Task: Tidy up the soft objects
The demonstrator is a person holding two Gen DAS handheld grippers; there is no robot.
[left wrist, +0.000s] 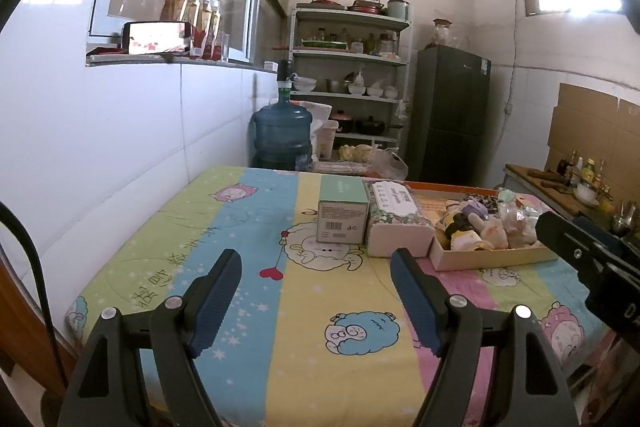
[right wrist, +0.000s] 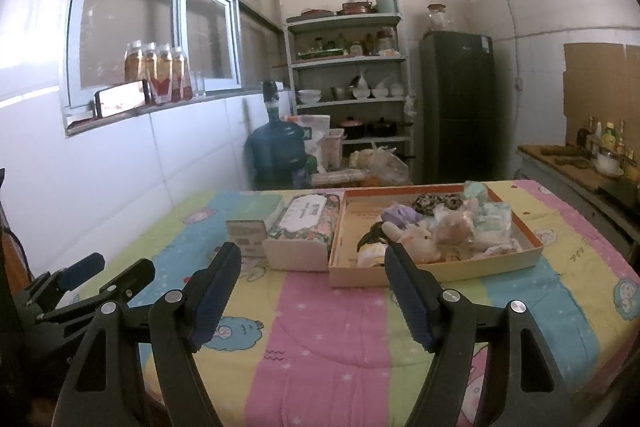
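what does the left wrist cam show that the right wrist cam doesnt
Only the left wrist view: the barcode face of the mint box, and the right gripper entering from its right edge.

Only the right wrist view: the bare orange floor of the shallow tray, seen from above, and the left gripper low at its left edge.

Both: the cartoon-print cloth, the floral tissue pack, the soft toys piled in the tray, and open, empty jaws.

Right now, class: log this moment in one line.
left claw: open, empty | right claw: open, empty | soft toys: in tray
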